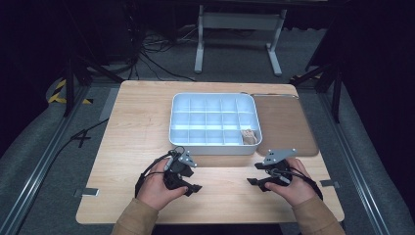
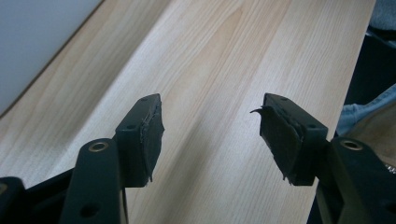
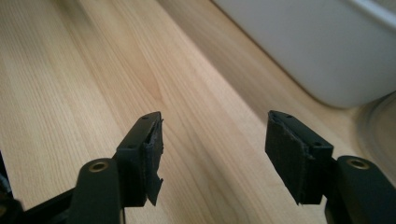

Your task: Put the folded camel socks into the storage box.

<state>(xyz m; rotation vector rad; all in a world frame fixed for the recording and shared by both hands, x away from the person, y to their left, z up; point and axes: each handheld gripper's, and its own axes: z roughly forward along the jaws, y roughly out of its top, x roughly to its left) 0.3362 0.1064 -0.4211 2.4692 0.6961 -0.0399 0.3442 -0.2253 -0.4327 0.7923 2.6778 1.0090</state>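
Observation:
A white tray (image 1: 214,122) with several compartments sits at the table's middle back. A small brown object (image 1: 248,137) lies in its front right compartment. My left gripper (image 1: 194,189) rests low over the wood in front of the tray's left corner, held in a hand. In the left gripper view its jaws (image 2: 210,126) stand open over bare wood, with the tray wall (image 2: 32,42) at top left. My right gripper (image 1: 254,183) sits in front of the tray's right corner. Its jaws (image 3: 215,140) are wide apart and hold nothing, with the tray's corner (image 3: 317,51) just ahead.
The light wooden table (image 1: 137,127) has a brown mat (image 1: 286,122) to the right of the tray, its edge beside my right gripper (image 3: 380,126). Cables and a metal frame leg (image 1: 199,44) lie on the dark floor beyond the table.

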